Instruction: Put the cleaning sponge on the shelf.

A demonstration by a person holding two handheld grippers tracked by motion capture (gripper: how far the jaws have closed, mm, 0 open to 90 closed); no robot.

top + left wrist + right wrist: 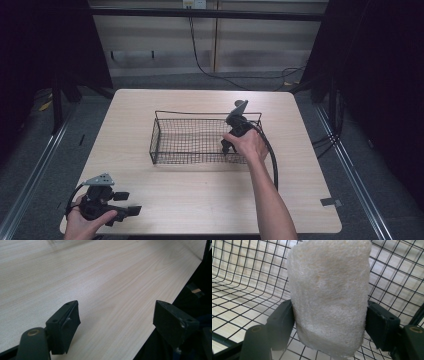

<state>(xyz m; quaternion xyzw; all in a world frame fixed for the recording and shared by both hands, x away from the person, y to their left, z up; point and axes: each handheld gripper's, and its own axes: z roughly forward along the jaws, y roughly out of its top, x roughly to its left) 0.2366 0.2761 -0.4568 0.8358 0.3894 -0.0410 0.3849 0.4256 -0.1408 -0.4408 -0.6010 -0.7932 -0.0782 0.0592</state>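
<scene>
Right gripper [329, 322] pinched a pale, fibrous loofah sponge [328, 295] between its fingers, low inside the black wire mesh basket [165, 137], probably for placing. Left gripper [117, 322] idled fingers-spread over the light wooden counter [105, 277] edge.

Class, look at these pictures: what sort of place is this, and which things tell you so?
Probably a lab recording station: a bare wooden table ringed by black curtains, floor rails alongside it, cables trailing behind.

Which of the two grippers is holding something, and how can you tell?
The right gripper, over the wire basket, clamps a pale fibrous sponge. The left gripper is open above bare table.
</scene>
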